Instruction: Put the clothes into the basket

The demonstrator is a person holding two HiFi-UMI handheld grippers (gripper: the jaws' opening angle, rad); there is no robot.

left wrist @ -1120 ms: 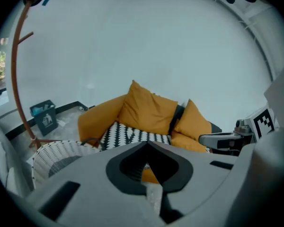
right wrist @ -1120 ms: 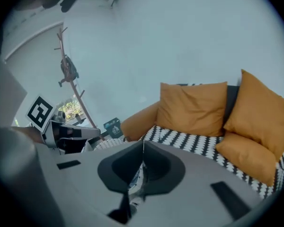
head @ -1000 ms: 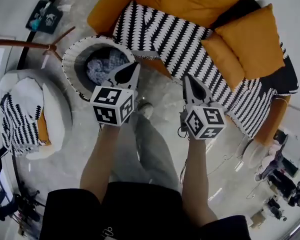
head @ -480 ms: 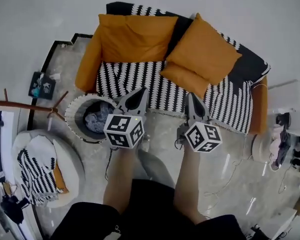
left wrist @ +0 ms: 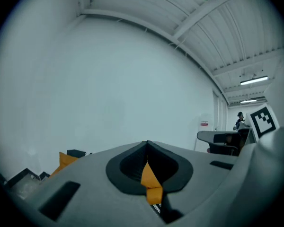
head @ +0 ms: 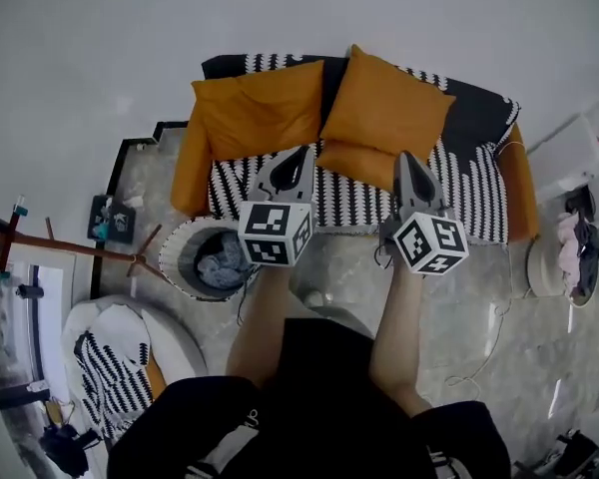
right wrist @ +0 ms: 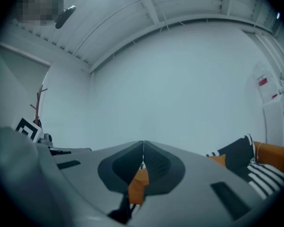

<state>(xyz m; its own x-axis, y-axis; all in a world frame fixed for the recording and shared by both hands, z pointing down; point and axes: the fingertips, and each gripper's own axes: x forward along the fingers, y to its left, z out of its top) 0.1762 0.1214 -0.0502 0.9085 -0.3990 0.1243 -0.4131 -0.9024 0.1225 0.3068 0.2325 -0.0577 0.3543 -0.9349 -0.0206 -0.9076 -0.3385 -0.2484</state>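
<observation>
The round white basket (head: 185,240) stands on the floor left of the sofa, with a crumpled grey-blue garment (head: 223,266) inside it. My left gripper (head: 301,152) is held up in front of the sofa, right of and above the basket, jaws shut and empty. My right gripper (head: 405,157) is level with it further right, also shut with nothing in it. In the left gripper view the left gripper (left wrist: 146,144) points at a bare white wall with its tips meeting. In the right gripper view the right gripper (right wrist: 143,144) shows the same.
An orange sofa (head: 194,158) with orange cushions (head: 384,103) and a black-and-white striped throw (head: 471,193) lines the wall. A wooden coat-stand pole (head: 75,249) and a white round seat (head: 170,339) with striped cloth are at lower left. Clothes (head: 577,242) hang at the right edge.
Both grippers have risen and now point level at the wall. The head view has tilted up, so the whole sofa shows and the basket sits lower left of the grippers.
</observation>
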